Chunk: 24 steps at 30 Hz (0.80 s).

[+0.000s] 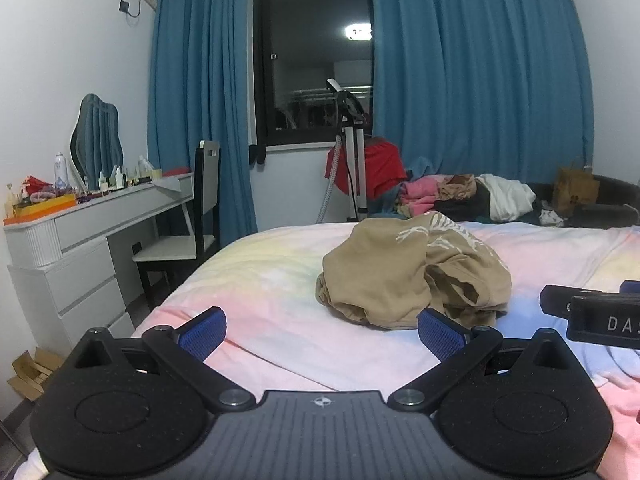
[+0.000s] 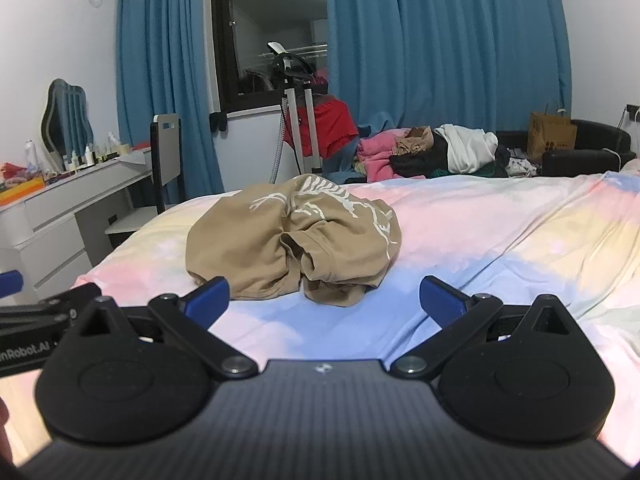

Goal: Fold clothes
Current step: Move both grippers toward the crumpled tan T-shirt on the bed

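A tan garment (image 1: 412,272) with a white skeleton print lies crumpled in a heap on the pastel bed sheet (image 1: 272,280). My left gripper (image 1: 320,328) hovers open just short of the heap, nothing between its blue pads. The heap sits ahead and to its right. In the right wrist view the same tan garment (image 2: 292,236) lies straight ahead, slightly left. My right gripper (image 2: 324,300) is open and empty a short way in front of it. The right gripper's body (image 1: 596,312) shows at the left view's right edge; the left gripper's body (image 2: 40,316) shows at the right view's left edge.
A pile of mixed clothes (image 1: 452,196) lies beyond the bed's far edge, beside a paper bag (image 1: 576,188) on a dark sofa. A tripod stand (image 1: 352,160) with a red garment stands by the window. A dresser (image 1: 80,232) and chair (image 1: 188,236) stand to the left.
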### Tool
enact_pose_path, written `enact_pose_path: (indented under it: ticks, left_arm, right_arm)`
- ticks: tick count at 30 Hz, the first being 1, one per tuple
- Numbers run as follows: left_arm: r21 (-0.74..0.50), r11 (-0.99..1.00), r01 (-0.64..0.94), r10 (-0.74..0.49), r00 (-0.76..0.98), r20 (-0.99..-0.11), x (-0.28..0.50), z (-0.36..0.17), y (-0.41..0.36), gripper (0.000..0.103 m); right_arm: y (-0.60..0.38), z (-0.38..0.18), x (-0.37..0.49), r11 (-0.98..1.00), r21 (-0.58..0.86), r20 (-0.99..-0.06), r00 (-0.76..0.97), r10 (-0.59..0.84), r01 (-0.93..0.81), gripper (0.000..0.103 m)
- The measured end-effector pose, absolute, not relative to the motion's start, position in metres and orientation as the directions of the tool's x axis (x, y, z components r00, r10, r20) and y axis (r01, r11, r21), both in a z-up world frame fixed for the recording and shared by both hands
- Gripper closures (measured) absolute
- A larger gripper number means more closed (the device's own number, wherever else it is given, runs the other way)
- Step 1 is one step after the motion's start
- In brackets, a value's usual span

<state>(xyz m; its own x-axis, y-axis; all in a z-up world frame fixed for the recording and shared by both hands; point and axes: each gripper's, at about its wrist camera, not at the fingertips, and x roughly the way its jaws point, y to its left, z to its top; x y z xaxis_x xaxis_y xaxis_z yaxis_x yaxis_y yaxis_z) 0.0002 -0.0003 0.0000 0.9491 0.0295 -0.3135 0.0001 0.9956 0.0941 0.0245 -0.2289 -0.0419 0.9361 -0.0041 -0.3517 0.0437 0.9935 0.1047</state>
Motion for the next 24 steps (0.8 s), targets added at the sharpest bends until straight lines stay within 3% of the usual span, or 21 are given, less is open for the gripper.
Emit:
enact_pose_path:
  ticks: [24]
  left_arm:
    - [0.087,0.996,0.03,0.0,0.943,-0.334,0.0,-0.005,-0.002,0.0]
  right_arm:
    - [-0.223,-0.04,0.023,0.996,0.076,-0.333,0.943,-0.013,0.041,0.0]
